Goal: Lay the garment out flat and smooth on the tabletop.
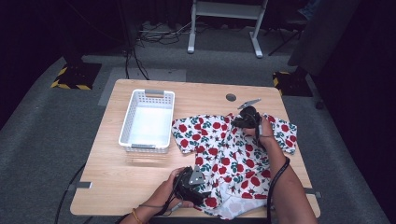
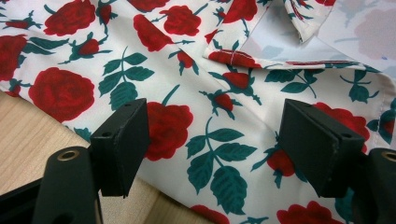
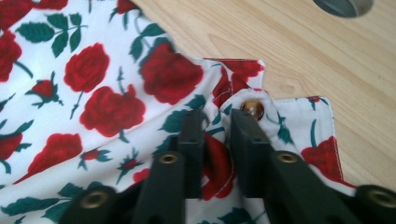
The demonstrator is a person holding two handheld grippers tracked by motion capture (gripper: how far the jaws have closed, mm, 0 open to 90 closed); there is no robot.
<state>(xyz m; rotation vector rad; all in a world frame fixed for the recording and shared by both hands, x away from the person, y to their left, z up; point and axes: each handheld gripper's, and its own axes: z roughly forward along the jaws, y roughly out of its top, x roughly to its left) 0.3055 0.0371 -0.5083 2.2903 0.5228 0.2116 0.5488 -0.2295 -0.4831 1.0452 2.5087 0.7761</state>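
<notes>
A shirt (image 1: 231, 156) with red roses lies spread on the desk (image 1: 116, 182), to the right of a white basket (image 1: 147, 121). Its bottom edge hangs near the front of the desk.

The right tool (image 3: 217, 135) is almost closed and pinches a fold of the shirt near the collar, right by a brass button (image 3: 252, 108). The left tool (image 2: 215, 154) is wide open. It hangs just over the shirt's near edge and holds nothing.

Here is what I think could go wrong. The right tool holds only a small bit of cloth. If it pulls fast, the thin cloth could slip out. The button sits so close to the jaws that it could catch on one, and a hard tug might pop it off.

The left tool is close to the edge of the shirt. If it closes there, it may grab only the top layer, or miss and nip the desk. Then the shirt would bunch up and not fold flat.

If both tools pull apart too hard, the shirt could slide off the front.
</notes>
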